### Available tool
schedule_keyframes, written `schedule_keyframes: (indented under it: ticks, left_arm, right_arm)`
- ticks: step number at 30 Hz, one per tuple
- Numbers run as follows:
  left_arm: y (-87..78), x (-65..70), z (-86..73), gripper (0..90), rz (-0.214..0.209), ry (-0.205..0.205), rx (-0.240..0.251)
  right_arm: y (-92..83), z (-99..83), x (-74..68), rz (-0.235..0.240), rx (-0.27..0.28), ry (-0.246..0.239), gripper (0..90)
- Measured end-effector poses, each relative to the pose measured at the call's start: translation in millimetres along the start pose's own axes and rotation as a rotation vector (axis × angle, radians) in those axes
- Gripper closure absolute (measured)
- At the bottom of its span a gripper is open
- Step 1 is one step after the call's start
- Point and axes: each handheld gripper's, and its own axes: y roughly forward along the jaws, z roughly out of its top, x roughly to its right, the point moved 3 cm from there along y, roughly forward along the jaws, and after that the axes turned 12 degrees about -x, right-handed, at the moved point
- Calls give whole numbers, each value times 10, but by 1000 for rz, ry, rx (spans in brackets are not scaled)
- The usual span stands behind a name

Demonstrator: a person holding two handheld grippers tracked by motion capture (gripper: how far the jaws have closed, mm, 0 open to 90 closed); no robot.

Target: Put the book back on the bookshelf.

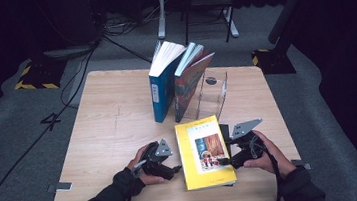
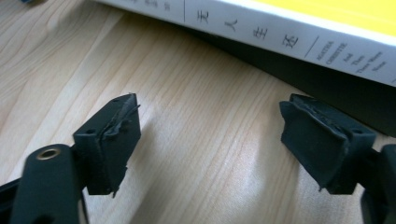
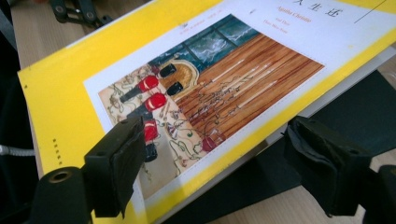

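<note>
Yellow paperback [image 1: 204, 153] is seen lying flat, cover up, at the near edge of the table [image 1: 110, 138], between the two hands, with its spine toward the left gripper [image 1: 171, 170]. A dark slab or mat seems to lie under its right side, since the right edge stands slightly proud of the wood in the right gripper view. Behind it, a blue book [image 1: 162, 82] and a red book [image 1: 189, 81] are propped upright beside a clear acrylic stand [image 1: 213, 94].

The book is judged moderately light and fairly stiff when kept closed, though the soft cover would flex and the pages would fan if only the cover were pinched. The glossy cover [image 3: 196, 98] is likely to be slippery against the pads.

The right gripper [image 3: 215, 168] is held with its jaws wide, one above the cover and one below the raised edge; no pressing on the book can be made out. The left gripper's jaws are also spread wide over bare wood, just short of the white spine [image 2: 289, 32], with nothing between them.

A hold across the full thickness at the raised right edge, near mid-length, is judged best, with the spine side steadied from the left.
</note>
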Motion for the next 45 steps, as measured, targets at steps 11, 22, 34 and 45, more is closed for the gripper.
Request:
schedule_keyframes:
  ticks: [11, 22, 34, 45]
  left_arm:
    - [-91, -421, 175, 250, 21, -79, 52]
    - [-43, -567, 281, 306, 73, -73, 39]
    - [13, -631, 326, 336, 52, -78, 37]
    - [17, -643, 338, 350, 57, -56, 29]
  right_arm:
    - [-8, -3, 1, 8, 25, 1, 225]
    - [-45, 72, 42, 44, 74, -43, 227]
    - [131, 235, 224, 90, 39, 0, 296]
    - [248, 351, 318, 139, 121, 44, 653]
